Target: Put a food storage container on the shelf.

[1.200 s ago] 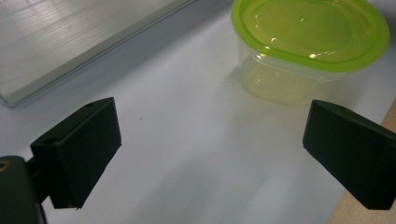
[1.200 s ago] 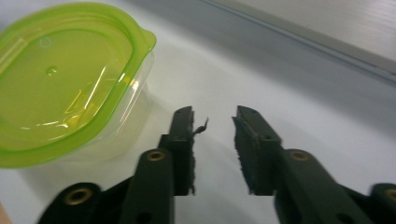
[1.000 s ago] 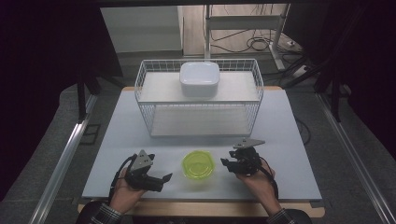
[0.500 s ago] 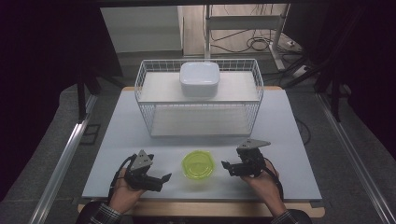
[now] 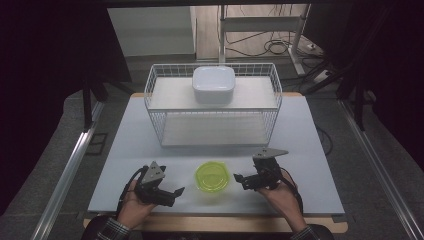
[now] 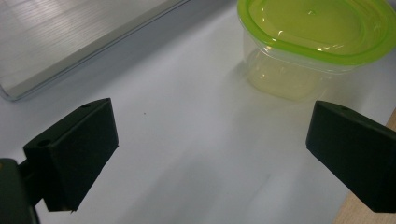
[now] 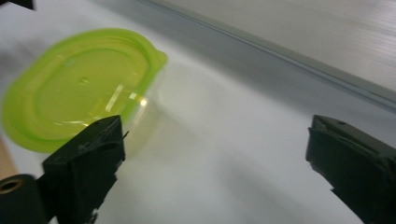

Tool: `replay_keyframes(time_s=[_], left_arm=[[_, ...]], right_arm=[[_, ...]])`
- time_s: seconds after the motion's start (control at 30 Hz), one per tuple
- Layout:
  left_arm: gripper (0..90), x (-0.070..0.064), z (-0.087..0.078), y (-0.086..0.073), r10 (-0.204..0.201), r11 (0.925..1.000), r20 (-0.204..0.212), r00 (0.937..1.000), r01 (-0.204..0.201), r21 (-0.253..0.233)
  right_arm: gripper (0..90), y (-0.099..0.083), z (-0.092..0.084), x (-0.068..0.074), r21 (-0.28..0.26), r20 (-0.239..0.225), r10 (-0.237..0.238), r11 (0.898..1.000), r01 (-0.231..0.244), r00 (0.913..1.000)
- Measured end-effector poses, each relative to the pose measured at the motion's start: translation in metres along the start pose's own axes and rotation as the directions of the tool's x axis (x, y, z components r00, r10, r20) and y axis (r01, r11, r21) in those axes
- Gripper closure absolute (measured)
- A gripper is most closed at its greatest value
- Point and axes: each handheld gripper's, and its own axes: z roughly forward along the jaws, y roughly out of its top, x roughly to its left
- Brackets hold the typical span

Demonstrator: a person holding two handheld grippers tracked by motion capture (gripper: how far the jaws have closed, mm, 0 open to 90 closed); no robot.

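A white table [image 5: 320, 150] carries a wire rack [image 5: 150, 92] at its far side, two shelves deep. On the top shelf sits a white tub [image 5: 213, 85], upside down or lidded — which, I cannot tell; the lower shelf is bare. Near the front edge stands a small clear box [image 5: 212, 176] with a green lid [image 6: 317, 25] on it, its inside hazy — nothing plain to see in it. It lies between the two grippers, touching neither. The left gripper [image 5: 174, 194] has its jaws spread over bare table. The right gripper [image 5: 239, 179] has just been opening, jaws wide, nothing between them.
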Motion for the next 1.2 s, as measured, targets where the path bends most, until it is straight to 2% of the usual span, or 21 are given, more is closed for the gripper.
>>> replay_keyframes(time_s=[0.13, 0.23, 0.27, 0.37, 0.53, 0.63, 0.7, 0.83, 0.93, 0.97, 1.0, 1.03, 1.17, 1.2], left_arm=[[1.4, 0.000, 0.000, 0.000, 0.000, 1.0000, -0.001, 1.0000, 0.000, 0.003], [1.4, 0.000, 0.000, 0.000, 0.001, 1.0000, -0.001, 1.0000, -0.001, 0.002], [1.4, 0.000, 0.000, 0.000, 0.002, 1.0000, -0.001, 1.0000, -0.002, 0.003], [1.4, 0.000, 0.000, 0.000, 0.004, 1.0000, -0.001, 1.0000, -0.004, 0.005], [1.5, -0.001, 0.000, 0.001, 0.007, 1.0000, -0.002, 1.0000, -0.007, 0.007], [1.5, -0.001, 0.001, 0.001, 0.009, 0.9999, -0.002, 1.0000, -0.009, 0.009], [1.5, -0.001, 0.001, 0.001, 0.011, 0.9999, -0.003, 0.9999, -0.011, 0.010], [1.5, -0.001, 0.001, 0.001, 0.016, 0.9997, -0.004, 0.9999, -0.016, 0.016], [1.5, -0.001, 0.001, 0.001, 0.017, 0.9997, -0.005, 0.9998, -0.016, 0.016], [1.5, -0.001, 0.001, 0.001, 0.017, 0.9997, -0.005, 0.9998, -0.016, 0.016], [1.5, -0.002, 0.001, 0.001, 0.017, 0.9997, -0.006, 0.9998, -0.017, 0.017], [1.5, -0.001, 0.001, 0.001, 0.017, 0.9997, -0.006, 0.9998, -0.017, 0.017], [1.5, -0.001, 0.002, 0.001, 0.021, 0.9996, -0.007, 0.9998, -0.021, 0.020], [1.5, -0.002, 0.002, 0.001, 0.021, 0.9996, -0.005, 0.9998, -0.020, 0.020]], right_arm=[[2.1, 0.004, 0.000, 0.004, -0.006, -0.027, 0.027, 1.000, -0.028, 0.9993], [7.5, 0.006, -0.002, 0.008, -0.002, -0.021, 0.031, 1.000, -0.031, 0.9993], [13.9, 0.009, -0.002, 0.011, 0.001, -0.045, 0.039, 0.999, -0.039, 0.9982], [22.2, 0.011, 0.000, 0.012, 0.007, -0.079, 0.068, 0.998, -0.068, 0.9946], [37.8, 0.014, 0.008, 0.010, 0.027, -0.166, 0.148, 0.989, -0.146, 0.9750], [45.5, 0.016, 0.013, 0.010, 0.039, -0.179, 0.163, 0.987, -0.158, 0.9704], [50.0, 0.017, 0.015, 0.010, 0.043, -0.196, 0.178, 0.984, -0.173, 0.9643], [51.0, 0.019, 0.019, 0.009, 0.057, -0.201, 0.194, 0.981, -0.186, 0.9602], [52.3, 0.019, 0.022, 0.007, 0.069, -0.208, 0.232, 0.973, -0.222, 0.9503], [52.3, 0.019, 0.022, 0.007, 0.069, -0.208, 0.232, 0.973, -0.222, 0.9503], [53.2, 0.019, 0.023, 0.006, 0.076, -0.210, 0.246, 0.969, -0.235, 0.9462], [56.0, 0.018, 0.025, 0.004, 0.086, -0.218, 0.268, 0.963, -0.255, 0.9385], [58.7, 0.018, 0.027, 0.003, 0.091, -0.227, 0.282, 0.959, -0.268, 0.9322], [60.8, 0.018, 0.028, 0.003, 0.097, -0.232, 0.292, 0.956, -0.276, 0.9281]])
